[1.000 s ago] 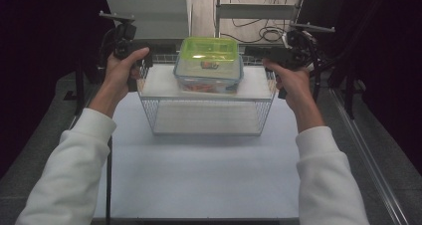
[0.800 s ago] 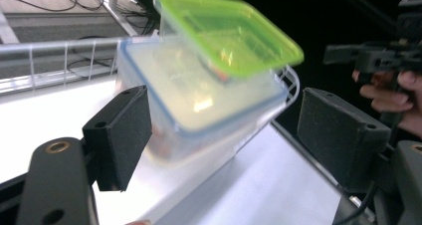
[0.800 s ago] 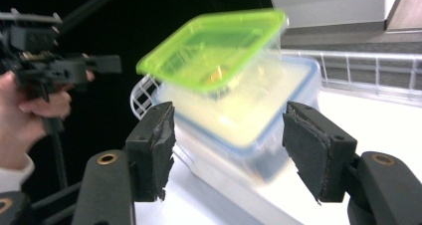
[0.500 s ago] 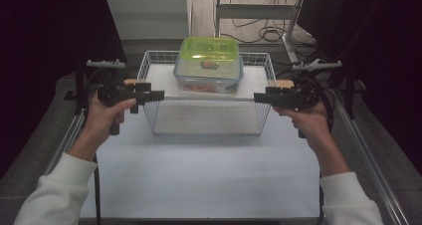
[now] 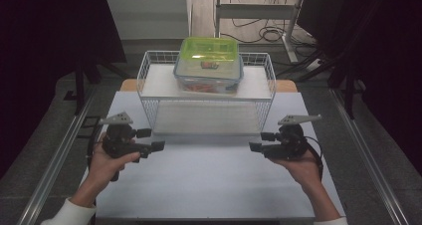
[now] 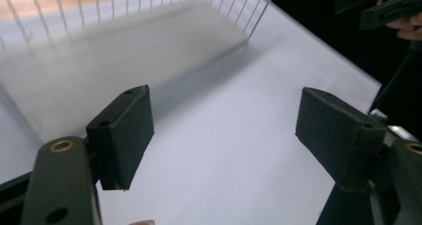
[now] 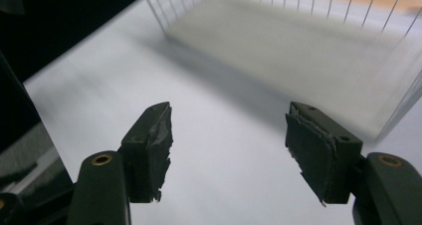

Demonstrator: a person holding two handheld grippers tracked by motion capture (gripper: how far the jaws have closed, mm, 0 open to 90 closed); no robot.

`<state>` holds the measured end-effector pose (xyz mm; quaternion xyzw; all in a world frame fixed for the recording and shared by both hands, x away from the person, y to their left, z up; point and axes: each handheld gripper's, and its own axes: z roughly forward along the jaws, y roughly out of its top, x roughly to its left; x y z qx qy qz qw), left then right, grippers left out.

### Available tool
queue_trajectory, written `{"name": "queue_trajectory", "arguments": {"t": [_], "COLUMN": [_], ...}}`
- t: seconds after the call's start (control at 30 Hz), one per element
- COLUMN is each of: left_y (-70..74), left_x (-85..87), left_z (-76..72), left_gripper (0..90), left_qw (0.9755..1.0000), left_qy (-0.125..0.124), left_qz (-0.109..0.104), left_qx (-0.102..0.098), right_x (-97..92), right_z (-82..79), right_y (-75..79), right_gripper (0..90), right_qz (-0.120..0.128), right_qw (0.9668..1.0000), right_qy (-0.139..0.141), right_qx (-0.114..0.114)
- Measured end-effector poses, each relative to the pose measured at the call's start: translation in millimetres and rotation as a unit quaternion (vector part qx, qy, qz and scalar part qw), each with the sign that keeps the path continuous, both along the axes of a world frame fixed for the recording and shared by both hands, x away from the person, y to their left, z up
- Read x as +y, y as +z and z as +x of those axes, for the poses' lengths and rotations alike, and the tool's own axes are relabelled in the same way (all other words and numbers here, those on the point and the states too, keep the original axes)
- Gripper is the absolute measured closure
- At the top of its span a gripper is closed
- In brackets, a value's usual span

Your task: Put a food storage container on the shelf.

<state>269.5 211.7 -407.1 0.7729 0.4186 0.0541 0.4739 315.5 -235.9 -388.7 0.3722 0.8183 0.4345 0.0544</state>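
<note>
Wire basket [image 5: 209, 93] at the far middle of the desk [image 5: 209, 185], white-lined on top and open-fronted. Clear food box with a lime-green lid [image 5: 209, 65] resting on the basket's top liner, centred toward its far edge. White sheet over the desk from the basket's foot toward the near edge, bare and smooth; strip of wood just visible behind the basket at both corners. Grey floor and a metal rail [image 5: 54, 160] off to either side of the basket, dark curtain beyond, cables [image 5: 259, 31] and a metal frame on the floor behind the basket.

Left gripper [image 5: 152, 139] held low in front of the basket's left corner, well apart from it, pointing inward. Jaws wide apart with nothing between, only white sheet beneath in the left gripper view [image 6: 224, 130].

Right gripper [image 5: 260, 141] held low in front of the basket's right corner, likewise apart from it and pointing inward. Jaws spread and empty, having just opened a little further; basket's wire front and pale liner ahead in the right gripper view [image 7: 229, 135].
</note>
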Motion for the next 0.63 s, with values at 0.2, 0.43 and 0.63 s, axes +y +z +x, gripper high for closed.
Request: {"name": "queue_trajectory", "arguments": {"t": [0.2, 0.43, 0.63], "left_y": [-39.2, -45.4, -45.7], "left_x": [0.0, 3.0, 6.0], "left_z": [-9.9, -13.9, -15.2], "left_gripper": [22.4, 22.8, 22.8], "left_qw": [0.9992, 0.9991, 0.999], "left_qy": [0.003, 0.016, 0.022], "left_qz": [0.013, 0.019, 0.016], "left_qx": [0.037, 0.035, 0.035], "right_x": [0.0, 1.8, 3.7], "right_z": [-12.5, -14.8, -15.0], "right_y": [-35.4, -39.6, -40.9], "right_gripper": [34.8, 34.8, 34.3], "right_qz": [-0.014, -0.018, -0.019], "right_qw": [0.9997, 0.9996, 0.9997], "right_qy": [-0.001, -0.005, -0.001], "right_qx": [0.022, 0.02, 0.017]}}
